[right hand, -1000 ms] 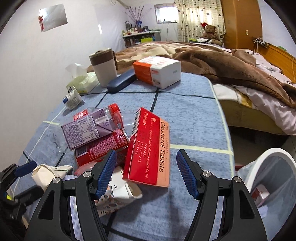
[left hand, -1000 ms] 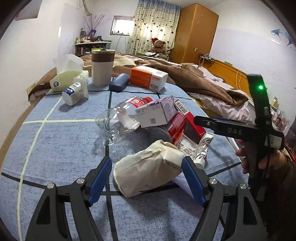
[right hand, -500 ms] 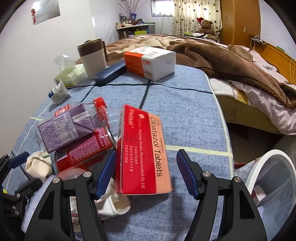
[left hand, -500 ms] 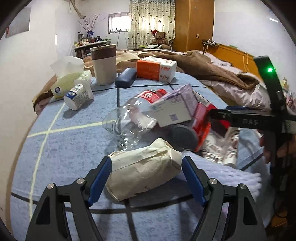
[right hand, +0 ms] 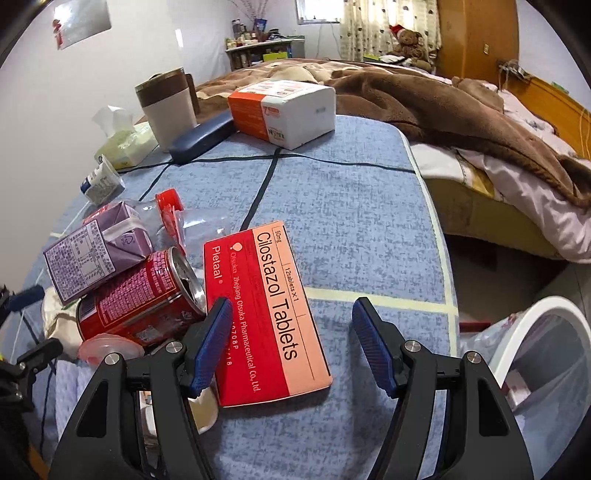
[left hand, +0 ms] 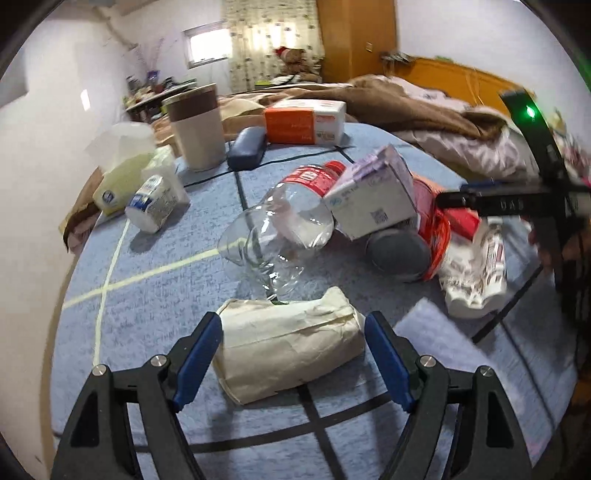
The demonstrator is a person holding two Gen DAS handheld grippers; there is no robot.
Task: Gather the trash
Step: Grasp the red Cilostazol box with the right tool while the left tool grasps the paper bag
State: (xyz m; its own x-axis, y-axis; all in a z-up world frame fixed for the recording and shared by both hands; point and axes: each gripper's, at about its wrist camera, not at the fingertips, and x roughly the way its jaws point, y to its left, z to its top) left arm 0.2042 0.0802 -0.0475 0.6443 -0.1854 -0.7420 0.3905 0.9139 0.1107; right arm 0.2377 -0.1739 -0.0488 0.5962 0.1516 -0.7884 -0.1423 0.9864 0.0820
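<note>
Between left gripper (left hand: 293, 356) fingers — crumpled paper bag (left hand: 288, 354); tablet box (right hand: 264, 314) between right gripper (right hand: 291, 345) fingers.

At the far end of my blue table cover (right hand: 354, 206) I see a brown-and-cream mug (right hand: 168, 107) standing upright. A dark blue glasses case (right hand: 201, 137) lies just beside it, and an orange-and-white box (right hand: 282, 109) sits next to the case. A tissue pack (right hand: 123, 142) rests near the left edge. Beyond the table, a brown blanket (right hand: 424, 99) covers a bed, with a teddy bear (right hand: 408, 42) by the spotted curtains (right hand: 364, 27) and a wooden wardrobe (right hand: 476, 37).
</note>
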